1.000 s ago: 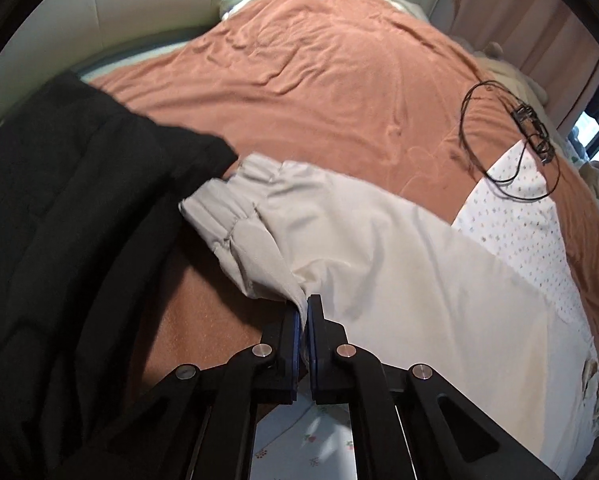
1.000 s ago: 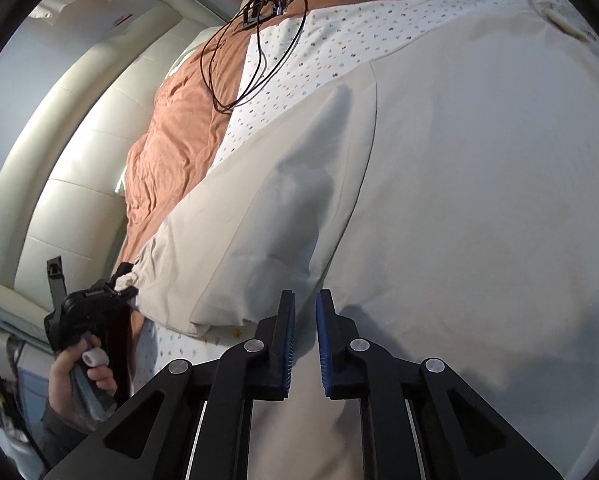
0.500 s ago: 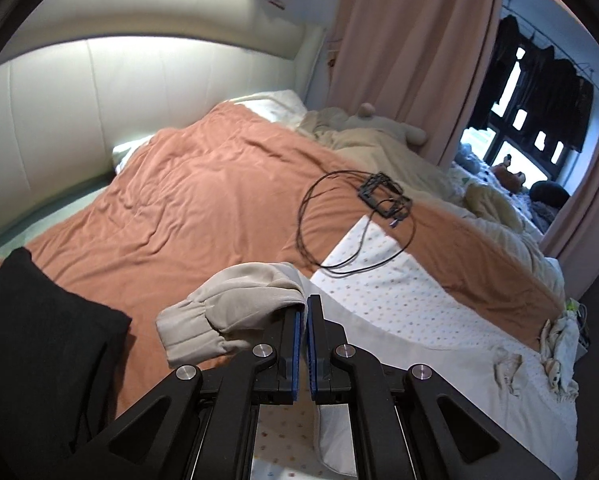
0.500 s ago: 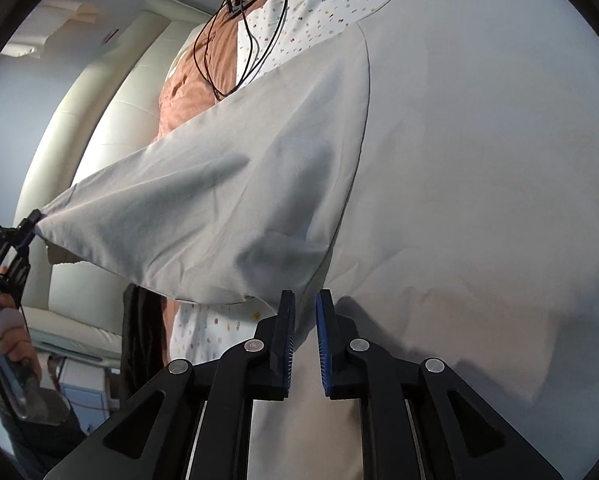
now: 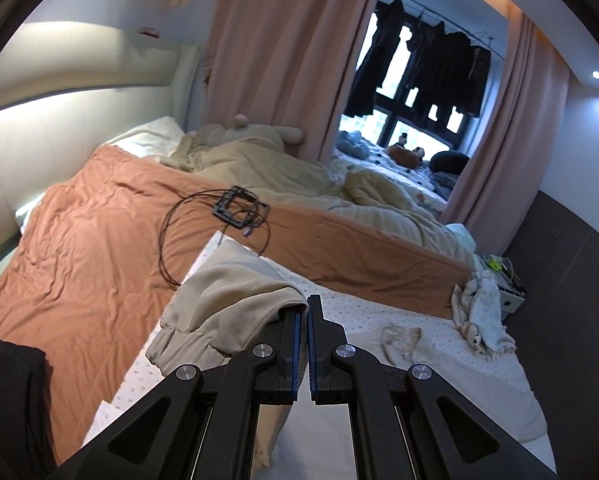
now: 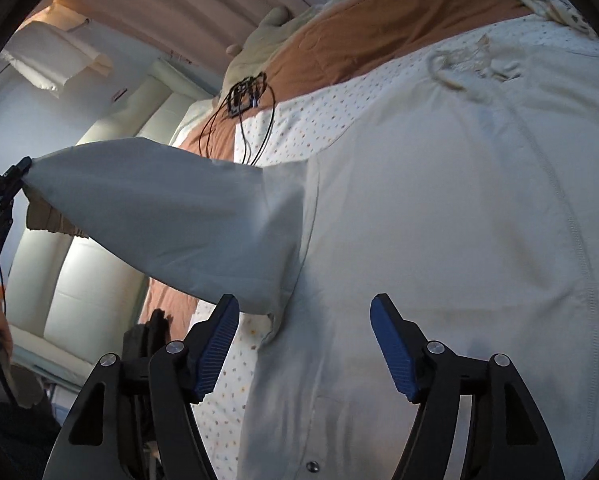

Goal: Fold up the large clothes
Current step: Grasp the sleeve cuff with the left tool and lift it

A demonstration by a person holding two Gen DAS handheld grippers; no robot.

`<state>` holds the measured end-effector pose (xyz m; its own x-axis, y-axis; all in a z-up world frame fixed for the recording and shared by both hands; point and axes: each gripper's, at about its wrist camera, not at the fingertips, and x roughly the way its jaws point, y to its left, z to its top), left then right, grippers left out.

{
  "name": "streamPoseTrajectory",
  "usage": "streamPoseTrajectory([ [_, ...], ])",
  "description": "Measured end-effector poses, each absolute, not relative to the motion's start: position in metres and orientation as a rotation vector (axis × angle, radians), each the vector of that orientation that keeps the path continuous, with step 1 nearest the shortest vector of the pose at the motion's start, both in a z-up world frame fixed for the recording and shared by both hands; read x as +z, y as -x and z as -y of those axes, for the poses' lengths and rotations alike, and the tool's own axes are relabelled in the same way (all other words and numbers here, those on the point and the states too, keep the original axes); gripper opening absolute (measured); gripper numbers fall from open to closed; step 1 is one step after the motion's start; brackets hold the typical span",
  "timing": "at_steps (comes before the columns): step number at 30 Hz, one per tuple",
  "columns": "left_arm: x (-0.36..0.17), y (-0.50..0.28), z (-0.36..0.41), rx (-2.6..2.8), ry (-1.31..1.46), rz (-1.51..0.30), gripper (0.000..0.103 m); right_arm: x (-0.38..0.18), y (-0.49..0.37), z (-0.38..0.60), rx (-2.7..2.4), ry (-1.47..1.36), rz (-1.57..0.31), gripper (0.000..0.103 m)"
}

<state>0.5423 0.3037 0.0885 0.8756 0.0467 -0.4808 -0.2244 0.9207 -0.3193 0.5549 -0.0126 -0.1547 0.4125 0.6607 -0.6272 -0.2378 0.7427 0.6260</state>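
Observation:
A large pale beige jacket (image 6: 439, 220) lies spread on the dotted white sheet (image 6: 319, 120). My left gripper (image 5: 302, 312) is shut on the jacket's sleeve (image 5: 227, 304) near its elastic cuff and holds it lifted above the bed. In the right wrist view the sleeve (image 6: 159, 220) stretches up and left to the left gripper (image 6: 23, 166). My right gripper (image 6: 303, 344) is open, its blue pads either side of the jacket body just below the armpit.
An orange blanket (image 5: 91, 240) covers the far bed, with a black cable and frame (image 5: 235, 208) on it. A black garment (image 5: 7, 400) lies at the left. Small cloths (image 5: 479, 316) sit at the bed's right edge. Curtains and a window stand behind.
My left gripper has lifted the sleeve up and over toward the jacket body. My right gripper has opened from shut, staying over the jacket.

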Motion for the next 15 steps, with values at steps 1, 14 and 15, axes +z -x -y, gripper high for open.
streamPoseTrajectory([
  [1,0.089,-0.545,-0.295,0.121,0.375,-0.490,0.003,-0.153,-0.551,0.025,0.568,-0.490,-0.978,0.073],
  [14,0.044,-0.594,-0.183,-0.119,0.361,-0.591,0.003,-0.175,-0.566,0.153,0.287,-0.632,-0.926,0.073],
  [15,0.038,-0.600,-0.176,-0.132,0.360,-0.600,0.003,-0.177,-0.571,0.157,0.272,-0.637,-0.930,0.073],
])
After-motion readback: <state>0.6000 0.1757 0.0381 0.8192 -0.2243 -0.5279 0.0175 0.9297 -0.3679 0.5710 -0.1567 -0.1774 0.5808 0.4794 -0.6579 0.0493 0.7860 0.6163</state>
